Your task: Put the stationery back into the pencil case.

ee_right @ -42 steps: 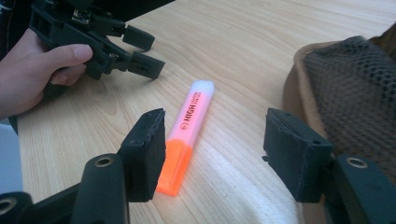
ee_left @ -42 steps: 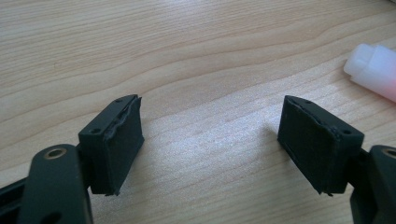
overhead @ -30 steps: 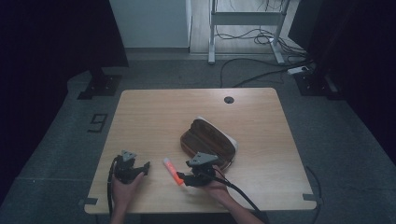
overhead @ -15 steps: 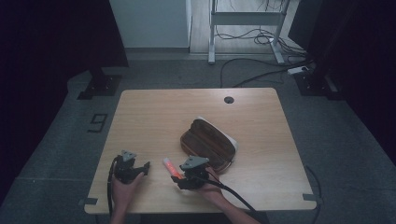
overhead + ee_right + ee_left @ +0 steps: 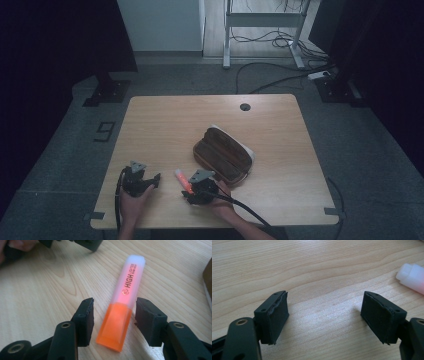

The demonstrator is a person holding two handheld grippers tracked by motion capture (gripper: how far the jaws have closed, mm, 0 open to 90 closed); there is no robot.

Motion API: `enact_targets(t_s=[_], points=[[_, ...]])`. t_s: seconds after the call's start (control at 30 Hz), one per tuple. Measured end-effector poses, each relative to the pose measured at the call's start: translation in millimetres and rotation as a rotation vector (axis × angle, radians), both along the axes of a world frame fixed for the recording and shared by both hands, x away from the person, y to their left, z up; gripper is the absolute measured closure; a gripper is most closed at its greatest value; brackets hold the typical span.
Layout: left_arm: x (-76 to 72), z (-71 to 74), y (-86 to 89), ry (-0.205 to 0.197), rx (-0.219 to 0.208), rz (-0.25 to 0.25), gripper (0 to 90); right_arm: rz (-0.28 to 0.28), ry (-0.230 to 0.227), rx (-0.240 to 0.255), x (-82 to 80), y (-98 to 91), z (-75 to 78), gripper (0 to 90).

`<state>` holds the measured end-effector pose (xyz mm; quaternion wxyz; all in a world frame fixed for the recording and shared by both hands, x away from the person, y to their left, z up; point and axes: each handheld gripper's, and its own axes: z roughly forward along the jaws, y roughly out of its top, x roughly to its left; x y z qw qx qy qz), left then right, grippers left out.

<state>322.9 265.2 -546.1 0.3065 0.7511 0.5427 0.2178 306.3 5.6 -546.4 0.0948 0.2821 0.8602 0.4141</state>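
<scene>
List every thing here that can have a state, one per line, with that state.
Highlighter: capped, lying flat on the table, between the right claw's jaws, not yet gripped.
Pencil case: lying open on the table.
Left claw: open, holding nothing, low over bare wood.
Right claw: open, straddling the highlighter's orange end.

A light wooden table (image 5: 165,125) with a dark round cable hole (image 5: 245,107) near its far edge carries a brown pencil case (image 5: 223,155) at centre, slightly right. An orange highlighter (image 5: 183,181) with a pale cap lies flat near the front edge, just left of the case.
</scene>
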Motion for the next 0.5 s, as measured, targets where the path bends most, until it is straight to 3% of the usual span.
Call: enact_targets(t_s=[0.23,0.5], points=[[0.0,0.0,-0.1,-0.001,0.0,0.001,21.8,-0.007,-0.012,-0.028,-0.3,1.4,-2.3,50.7],[0.0,-0.1,-0.1,-0.001,0.0,0.001,21.8,-0.02,-0.035,-0.049,-0.5,0.2,-1.8,63.5]])
